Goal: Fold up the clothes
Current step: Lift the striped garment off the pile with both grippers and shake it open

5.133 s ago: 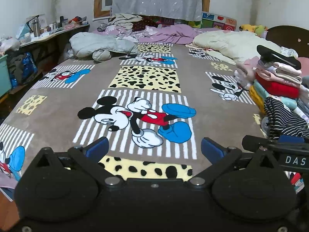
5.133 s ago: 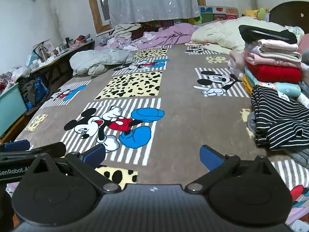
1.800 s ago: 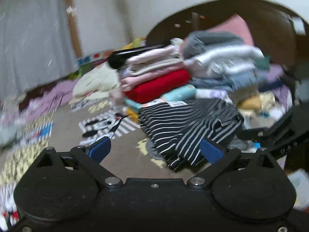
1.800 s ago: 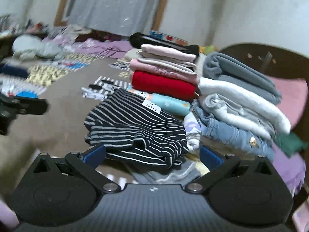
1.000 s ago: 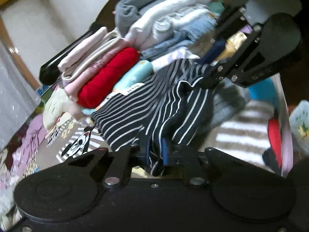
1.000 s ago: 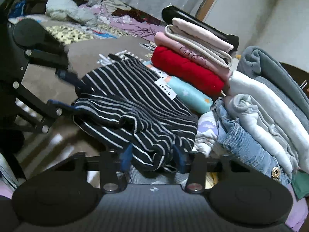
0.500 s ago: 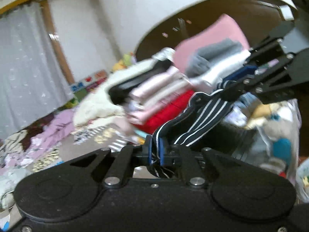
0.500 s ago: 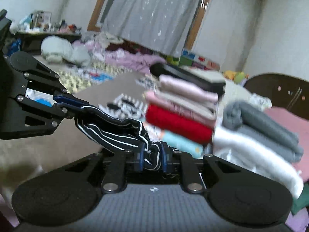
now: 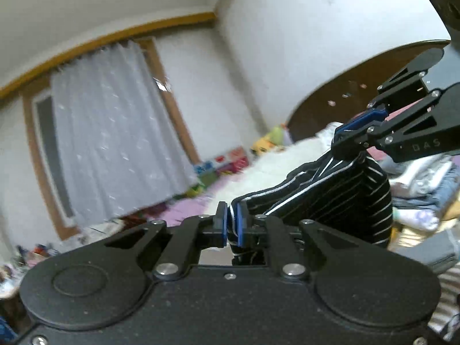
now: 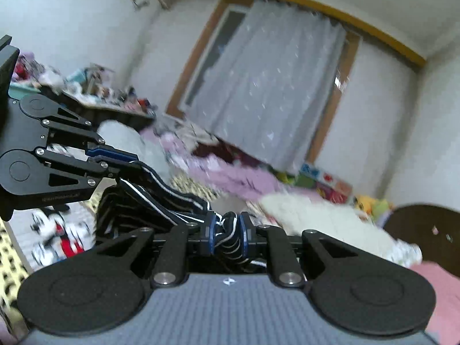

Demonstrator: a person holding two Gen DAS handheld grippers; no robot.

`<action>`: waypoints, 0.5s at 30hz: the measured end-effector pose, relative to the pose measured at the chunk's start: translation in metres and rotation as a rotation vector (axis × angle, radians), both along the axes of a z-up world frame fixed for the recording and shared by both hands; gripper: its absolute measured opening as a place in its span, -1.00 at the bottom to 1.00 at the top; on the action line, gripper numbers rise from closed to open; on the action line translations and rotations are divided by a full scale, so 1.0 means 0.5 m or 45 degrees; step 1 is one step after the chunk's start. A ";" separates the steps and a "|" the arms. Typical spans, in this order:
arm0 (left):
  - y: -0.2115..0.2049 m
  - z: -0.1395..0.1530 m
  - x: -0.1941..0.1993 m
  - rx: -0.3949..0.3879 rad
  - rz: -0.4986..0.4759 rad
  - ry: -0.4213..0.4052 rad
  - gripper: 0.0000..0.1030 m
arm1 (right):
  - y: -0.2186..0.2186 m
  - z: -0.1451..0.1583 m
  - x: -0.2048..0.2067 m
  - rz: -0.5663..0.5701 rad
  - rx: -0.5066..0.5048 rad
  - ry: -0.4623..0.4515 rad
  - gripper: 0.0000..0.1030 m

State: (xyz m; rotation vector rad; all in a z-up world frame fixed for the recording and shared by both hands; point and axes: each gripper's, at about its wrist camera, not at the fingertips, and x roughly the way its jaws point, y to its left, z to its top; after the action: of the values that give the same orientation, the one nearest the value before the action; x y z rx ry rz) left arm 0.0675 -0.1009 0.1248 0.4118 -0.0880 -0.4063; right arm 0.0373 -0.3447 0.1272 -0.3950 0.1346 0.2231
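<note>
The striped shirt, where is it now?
The striped shirt hangs in the air between the left gripper and the right gripper, both clamped on it.

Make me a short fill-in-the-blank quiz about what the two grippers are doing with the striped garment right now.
1. The black garment with thin white stripes is gripped by ____ grippers.
2. The left gripper has its blue pads ____ on the cloth.
3. Behind the right gripper hangs a grey ____ over the window.

Missing words: both; shut; curtain
</note>
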 end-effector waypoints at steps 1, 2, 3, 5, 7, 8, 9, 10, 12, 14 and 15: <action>0.018 0.012 -0.004 -0.007 0.021 -0.015 -0.89 | 0.014 0.015 0.004 0.019 0.007 -0.014 -0.65; 0.035 0.022 -0.008 -0.012 0.041 -0.030 -0.89 | 0.028 0.031 0.006 0.038 0.020 -0.026 -0.65; 0.050 0.032 -0.012 -0.013 0.061 -0.047 -0.89 | 0.041 0.046 0.009 0.057 0.033 -0.038 -0.66; 0.079 0.048 -0.021 -0.007 0.100 -0.077 -0.90 | 0.068 0.076 0.011 0.098 0.053 -0.059 -0.68; 0.108 0.061 -0.030 -0.006 0.137 -0.093 -0.90 | 0.094 0.100 0.009 0.125 0.052 -0.087 -0.98; 0.123 0.065 -0.034 -0.006 0.154 -0.100 -0.90 | 0.106 0.113 0.007 0.134 0.050 -0.102 -0.98; 0.137 0.067 -0.039 -0.005 0.168 -0.106 -0.90 | 0.116 0.128 0.003 0.150 0.057 -0.114 -0.98; 0.150 0.069 -0.043 0.000 0.184 -0.111 -0.90 | 0.125 0.141 -0.003 0.167 0.066 -0.122 -0.98; 0.178 0.065 -0.049 0.012 0.214 -0.109 -0.90 | 0.144 0.161 -0.015 0.203 0.084 -0.125 -0.98; 0.209 0.058 -0.051 0.021 0.246 -0.098 -0.91 | 0.166 0.154 -0.019 0.241 0.095 -0.084 -0.98; 0.224 0.056 -0.051 0.023 0.262 -0.087 -0.91 | 0.177 0.151 -0.022 0.259 0.101 -0.063 -0.98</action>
State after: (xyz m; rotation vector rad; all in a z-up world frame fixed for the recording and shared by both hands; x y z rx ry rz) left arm 0.0418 0.0113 0.1526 0.4483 -0.1071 -0.1906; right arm 0.0264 -0.2562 0.2024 -0.3346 0.0366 0.4177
